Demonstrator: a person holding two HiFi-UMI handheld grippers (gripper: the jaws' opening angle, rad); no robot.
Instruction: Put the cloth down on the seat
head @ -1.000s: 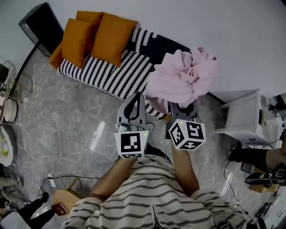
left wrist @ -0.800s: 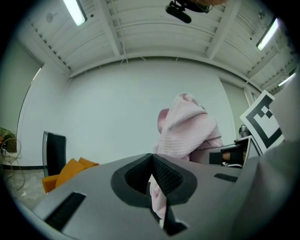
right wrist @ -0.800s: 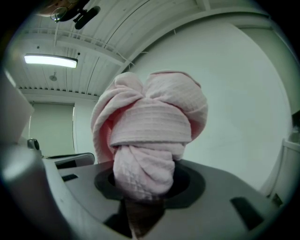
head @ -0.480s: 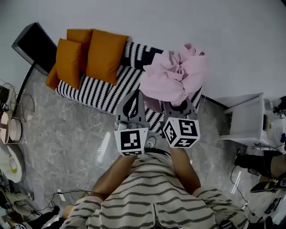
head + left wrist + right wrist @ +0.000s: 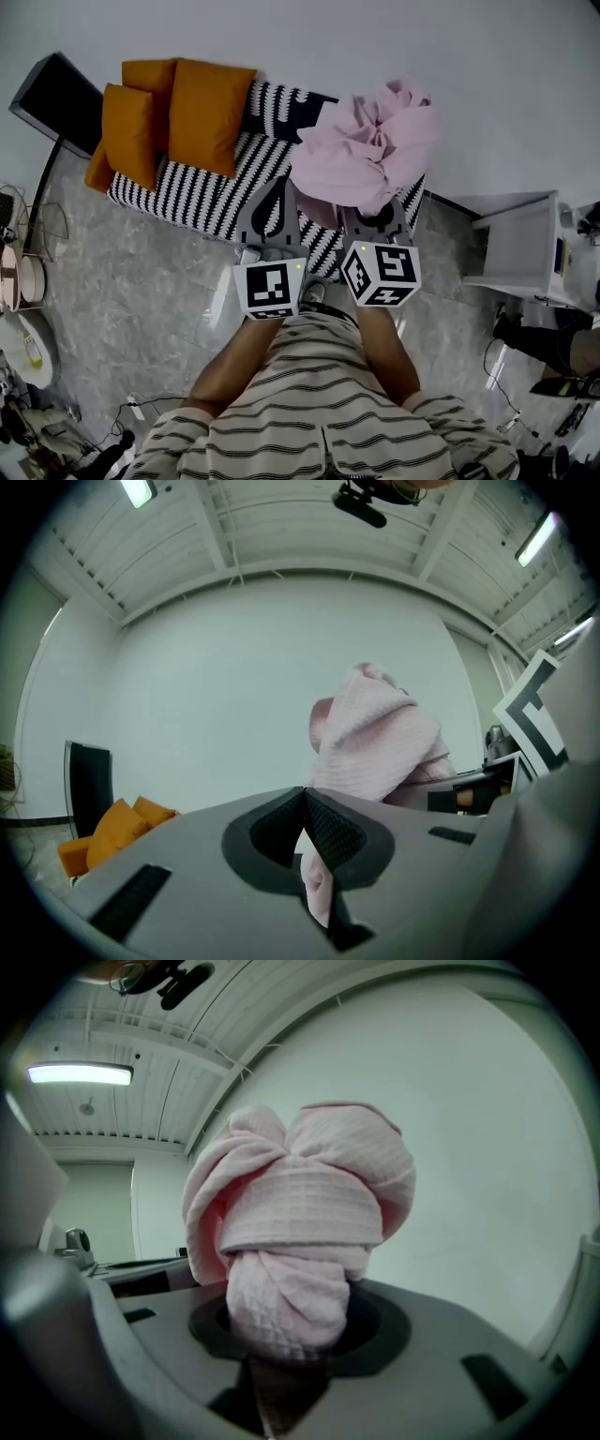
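Observation:
A bunched pink cloth (image 5: 364,150) hangs in the air over the right end of the black-and-white striped seat (image 5: 202,192). My left gripper (image 5: 284,187) is shut on a thin fold at the cloth's left edge; in the left gripper view the left gripper (image 5: 304,803) has its pads together with a strip of pink cloth (image 5: 317,888) pinched below them. My right gripper (image 5: 377,214) is shut on the cloth's underside, its tips hidden under the fabric. In the right gripper view a thick knot of cloth (image 5: 295,1241) fills the right gripper (image 5: 286,1349).
Orange cushions (image 5: 178,117) lie on the seat's left half. A black panel (image 5: 52,94) leans at the far left. A white side table (image 5: 520,248) stands to the right of the seat. Cables and small items lie on the grey floor (image 5: 141,300).
Both grippers have carried the cloth forward together, so the seat lies closer beneath it. Both grips look the same as before.

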